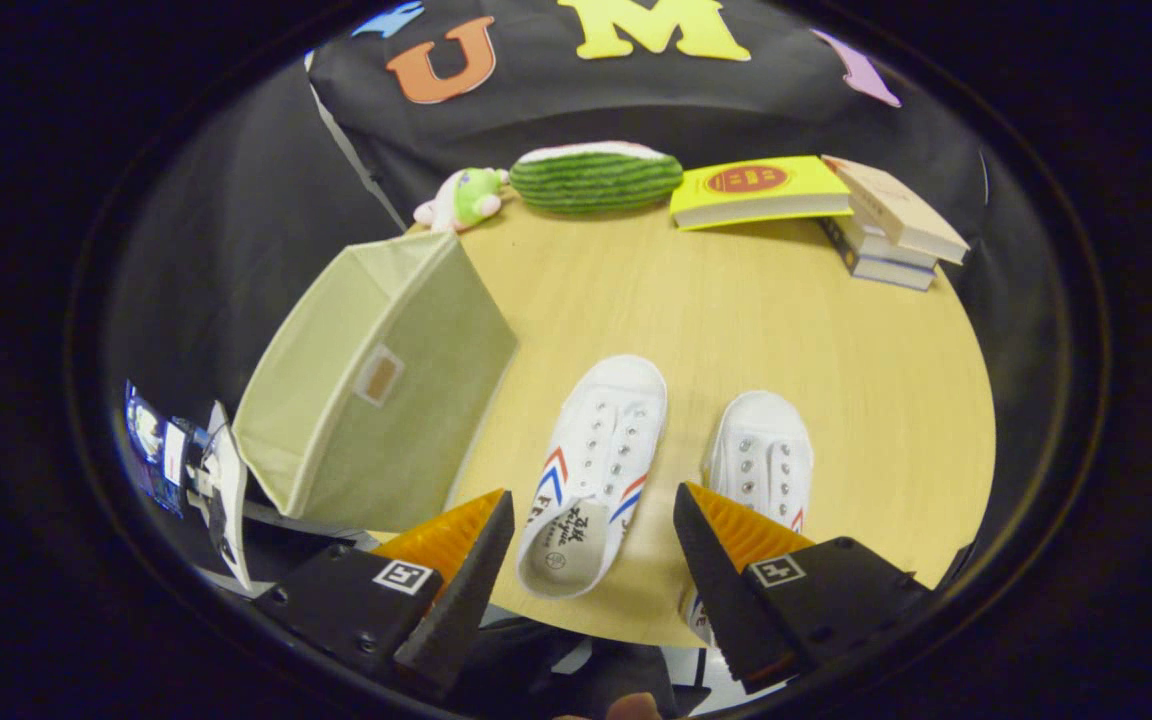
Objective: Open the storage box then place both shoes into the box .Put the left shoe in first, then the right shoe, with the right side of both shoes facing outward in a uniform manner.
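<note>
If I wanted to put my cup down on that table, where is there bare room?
The widest bare patch of table lies beyond the two shoes, short of the watermelon toy and books. More room sits right of the right-hand shoe. It is crowded by the storage box and near the open gripper, whose fingers straddle the nearer shoe.

So the box (376, 380) sits at the table's (836, 400) left edge, mouth open. Two shoes lie side by side to its right, toes pointing away: the left shoe (591, 475) shows between the hand-held gripper's (593, 515) spread fingers, the right shoe (761, 455) partly behind the right finger. Along the far edge, left to right: a plush toy (461, 198), a watermelon pillow (596, 178), a book (758, 190), then stacked books (891, 230).
</note>
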Available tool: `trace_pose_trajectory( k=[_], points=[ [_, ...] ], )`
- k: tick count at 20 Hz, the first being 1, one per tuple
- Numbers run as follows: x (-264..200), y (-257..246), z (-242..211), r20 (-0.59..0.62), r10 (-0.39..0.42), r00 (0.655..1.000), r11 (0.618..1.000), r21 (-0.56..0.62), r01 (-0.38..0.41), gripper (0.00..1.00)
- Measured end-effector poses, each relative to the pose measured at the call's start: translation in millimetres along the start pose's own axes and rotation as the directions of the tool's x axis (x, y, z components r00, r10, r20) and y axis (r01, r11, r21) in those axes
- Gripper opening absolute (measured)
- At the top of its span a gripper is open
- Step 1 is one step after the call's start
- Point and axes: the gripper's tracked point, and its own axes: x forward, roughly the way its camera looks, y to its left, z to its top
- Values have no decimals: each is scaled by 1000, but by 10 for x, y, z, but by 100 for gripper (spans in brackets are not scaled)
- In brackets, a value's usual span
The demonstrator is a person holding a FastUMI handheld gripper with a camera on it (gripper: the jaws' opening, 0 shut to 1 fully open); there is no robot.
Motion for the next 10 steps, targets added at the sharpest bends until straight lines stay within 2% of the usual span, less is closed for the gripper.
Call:
trace_pose_trajectory(
  k=[7,10],
  points=[
    [516,-203,-214,-197,9,980,993,118,14,96],
    [639,-200,-253,-270,44,962,988,156,-2,82]
  ],
)
